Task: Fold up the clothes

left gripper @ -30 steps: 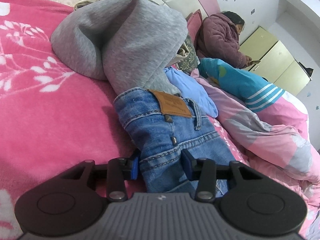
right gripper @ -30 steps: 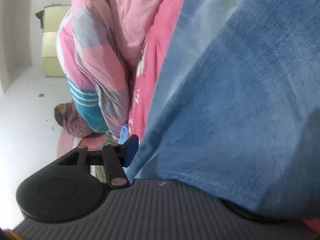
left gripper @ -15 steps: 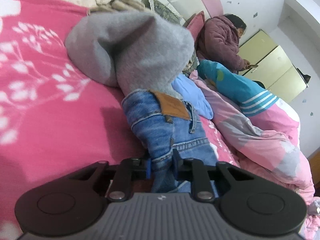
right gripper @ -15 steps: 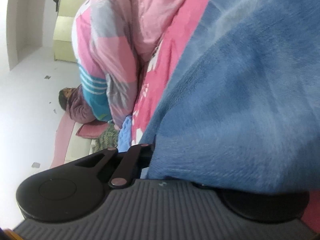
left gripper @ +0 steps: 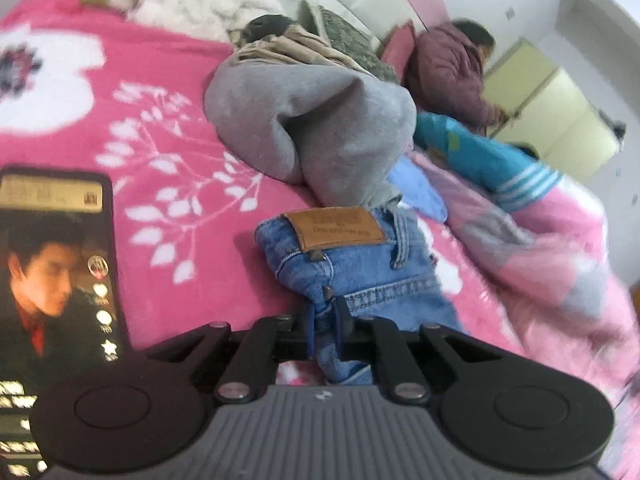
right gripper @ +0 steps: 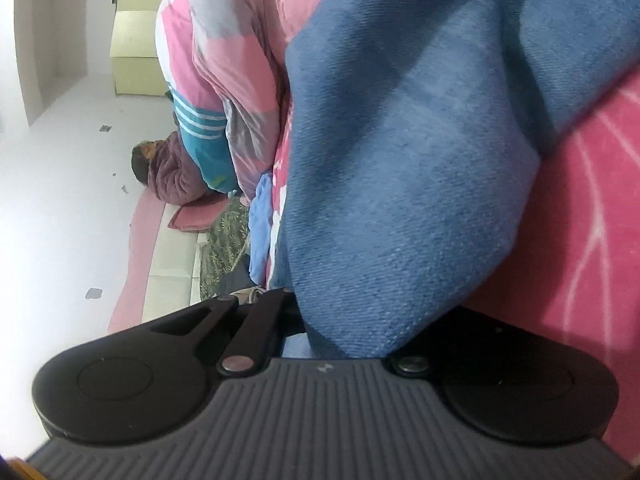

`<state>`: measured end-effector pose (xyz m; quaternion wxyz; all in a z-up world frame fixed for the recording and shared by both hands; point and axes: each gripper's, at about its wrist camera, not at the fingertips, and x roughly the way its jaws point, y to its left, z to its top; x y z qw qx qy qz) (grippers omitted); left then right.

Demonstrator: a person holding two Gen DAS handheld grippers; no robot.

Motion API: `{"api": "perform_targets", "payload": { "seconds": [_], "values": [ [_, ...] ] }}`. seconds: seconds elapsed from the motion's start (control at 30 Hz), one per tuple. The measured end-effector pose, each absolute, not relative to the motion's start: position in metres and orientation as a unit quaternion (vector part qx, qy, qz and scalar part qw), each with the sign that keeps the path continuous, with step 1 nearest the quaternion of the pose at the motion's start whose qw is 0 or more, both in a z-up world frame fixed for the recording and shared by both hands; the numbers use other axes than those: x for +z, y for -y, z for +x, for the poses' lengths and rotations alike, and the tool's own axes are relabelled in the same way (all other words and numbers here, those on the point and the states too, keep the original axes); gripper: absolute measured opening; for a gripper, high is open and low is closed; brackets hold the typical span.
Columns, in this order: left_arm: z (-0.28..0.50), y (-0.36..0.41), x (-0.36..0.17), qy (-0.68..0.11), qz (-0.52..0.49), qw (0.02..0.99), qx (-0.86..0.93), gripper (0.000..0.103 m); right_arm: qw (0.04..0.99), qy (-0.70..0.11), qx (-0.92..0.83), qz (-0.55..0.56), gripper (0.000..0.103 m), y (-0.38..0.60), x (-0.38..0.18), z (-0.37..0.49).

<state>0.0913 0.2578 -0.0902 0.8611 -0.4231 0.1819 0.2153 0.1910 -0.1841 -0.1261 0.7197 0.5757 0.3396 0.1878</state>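
Blue jeans [left gripper: 360,264] with a brown leather waist patch lie on the pink flowered blanket [left gripper: 160,152]. My left gripper [left gripper: 325,326] is shut on a bunched fold of the jeans near the waistband. In the right wrist view the jeans [right gripper: 420,160] fill most of the frame and drape over the tool. My right gripper [right gripper: 340,332] is shut on the denim, its fingertips hidden under the cloth. A grey sweatshirt [left gripper: 316,128] lies heaped just beyond the jeans' waist.
A lit phone [left gripper: 52,280] lies at the left, near my left gripper. A pink, grey and teal quilt [left gripper: 540,248] is bunched along the right. A person [left gripper: 456,68] in a maroon jacket sits by the headboard. Pillows and a yellow cabinet [left gripper: 560,120] lie beyond.
My left gripper closed on the jeans and drew back with them, bringing the phone into view. The right gripper also closed on the denim, which shifted across its view.
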Motion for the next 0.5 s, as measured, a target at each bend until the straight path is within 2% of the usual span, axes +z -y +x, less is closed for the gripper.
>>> {"api": "perform_targets", "payload": {
  "seconds": [0.03,0.1,0.17,0.2,0.27,0.3,0.4,0.43,0.47,0.5],
  "values": [
    [0.094,-0.258,-0.090,-0.185,-0.423,0.861,0.214,0.027,0.717,-0.341,0.190,0.577,0.005,0.185,-0.127,0.186],
    [0.099,-0.259,-0.093,-0.191,-0.428,0.859,0.205,0.049,0.716,-0.341,0.182,0.580,0.008,0.187,-0.128,0.187],
    [0.104,-0.258,-0.095,-0.194,-0.432,0.858,0.200,0.053,0.716,-0.341,0.173,0.584,0.014,0.189,-0.129,0.190],
    [0.108,-0.256,-0.097,-0.195,-0.430,0.858,0.200,0.053,0.716,-0.341,0.168,0.585,0.017,0.190,-0.129,0.191],
    [0.116,-0.253,-0.100,-0.196,-0.427,0.859,0.201,0.050,0.716,-0.340,0.159,0.588,0.043,0.193,-0.130,0.193],
    [0.120,-0.252,-0.102,-0.197,-0.426,0.860,0.202,0.035,0.715,-0.340,0.148,0.593,0.045,0.194,-0.133,0.194],
    [0.126,-0.253,-0.101,-0.184,-0.426,0.858,0.219,0.017,0.701,-0.318,0.146,0.621,0.037,0.198,-0.146,0.199],
    [0.125,-0.253,-0.099,-0.177,-0.427,0.858,0.221,0.015,0.703,-0.314,0.149,0.621,0.017,0.198,-0.147,0.201],
    [0.123,-0.252,-0.096,-0.171,-0.427,0.859,0.223,0.013,0.706,-0.312,0.150,0.618,0.004,0.198,-0.147,0.203],
    [0.121,-0.252,-0.093,-0.165,-0.426,0.860,0.225,0.011,0.708,-0.310,0.151,0.616,0.004,0.198,-0.148,0.204]
  ]
}}
